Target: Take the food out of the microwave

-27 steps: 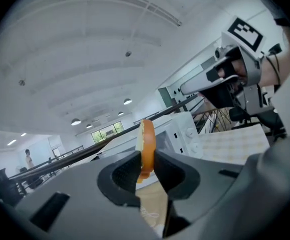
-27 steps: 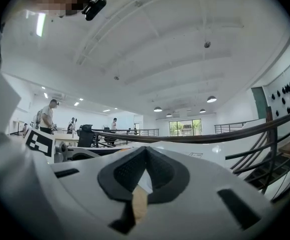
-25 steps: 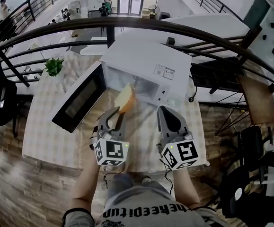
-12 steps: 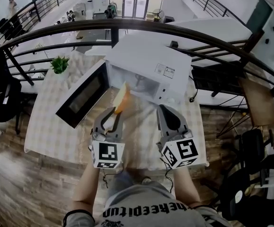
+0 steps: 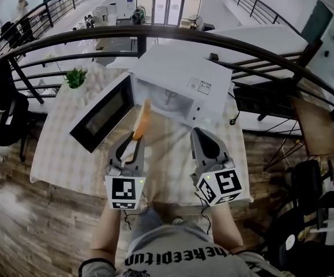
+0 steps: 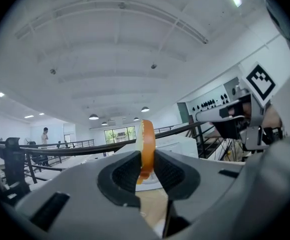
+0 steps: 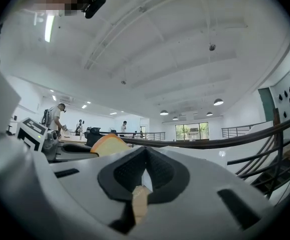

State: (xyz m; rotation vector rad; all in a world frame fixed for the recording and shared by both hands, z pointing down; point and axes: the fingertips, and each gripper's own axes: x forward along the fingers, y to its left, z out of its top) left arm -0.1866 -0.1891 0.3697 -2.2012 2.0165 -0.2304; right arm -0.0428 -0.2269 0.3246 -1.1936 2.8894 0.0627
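Observation:
A slice of toast (image 5: 142,119) with an orange crust stands on edge in my left gripper (image 5: 134,137), which is shut on its lower part, in front of the open white microwave (image 5: 181,77). In the left gripper view the toast (image 6: 147,139) rises edge-on between the two dark pads. My right gripper (image 5: 200,133) hovers beside it over the table, shut and holding nothing. In the right gripper view my right gripper (image 7: 145,159) shows its pads meeting, and the toast (image 7: 107,145) appears off to the left.
The microwave door (image 5: 102,119) hangs open to the left. A checked cloth covers the table (image 5: 57,154), and a small green plant (image 5: 75,77) stands at its far left corner. A dark curved railing (image 5: 241,42) runs behind the microwave. Chairs stand on both sides.
My left gripper has drawn the toast away from the microwave mouth, leftward and a little up, rolling so the slice stands more edge-on. The right gripper has shifted only slightly.

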